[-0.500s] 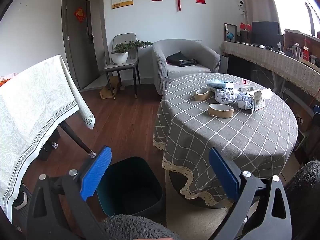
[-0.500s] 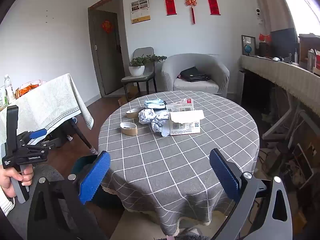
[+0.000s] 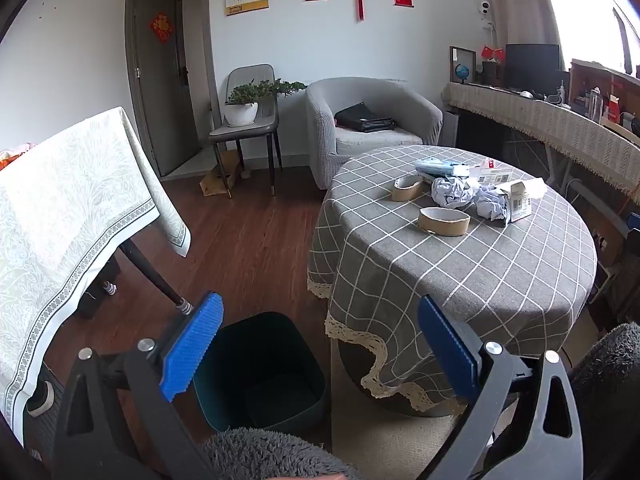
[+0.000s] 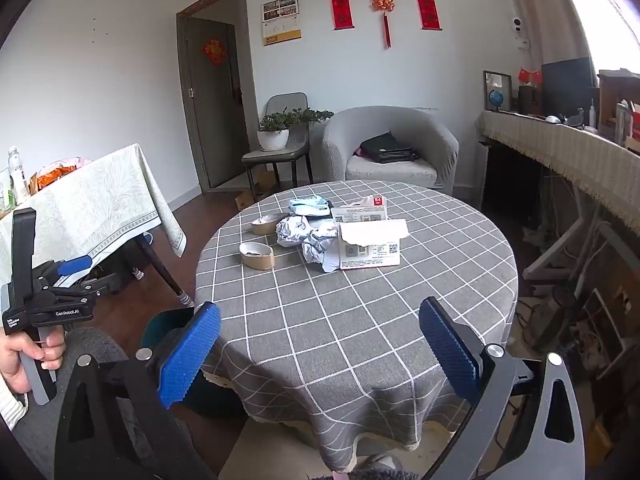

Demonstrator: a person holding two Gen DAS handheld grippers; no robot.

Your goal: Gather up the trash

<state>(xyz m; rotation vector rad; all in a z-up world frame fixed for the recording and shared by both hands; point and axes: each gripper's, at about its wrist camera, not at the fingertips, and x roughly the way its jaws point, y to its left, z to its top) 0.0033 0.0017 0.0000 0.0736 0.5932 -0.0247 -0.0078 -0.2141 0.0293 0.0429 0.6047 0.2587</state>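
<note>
A round table [image 3: 460, 280] in a grey checked cloth carries the trash. On it lie two cardboard tape cores [image 3: 444, 222] [image 3: 408, 188], crumpled paper [image 3: 452, 192], an opened white box [image 4: 370, 248] and a blue packet [image 4: 308, 204]. A dark teal bin [image 3: 260, 344] stands on the floor to the left of the table. My left gripper [image 3: 319, 300] hangs open above the bin and the table's edge, with nothing between its pads. My right gripper [image 4: 320, 306] is open over the near part of the table [image 4: 360, 320], well short of the trash.
A side table under a pale patterned cloth [image 3: 72, 208] stands at the left. Behind are a chair with a potted plant [image 3: 244, 120] and a grey armchair [image 3: 372, 120]. A long counter [image 3: 560, 128] lines the right wall, with cables and clutter [image 4: 580, 320] beneath it.
</note>
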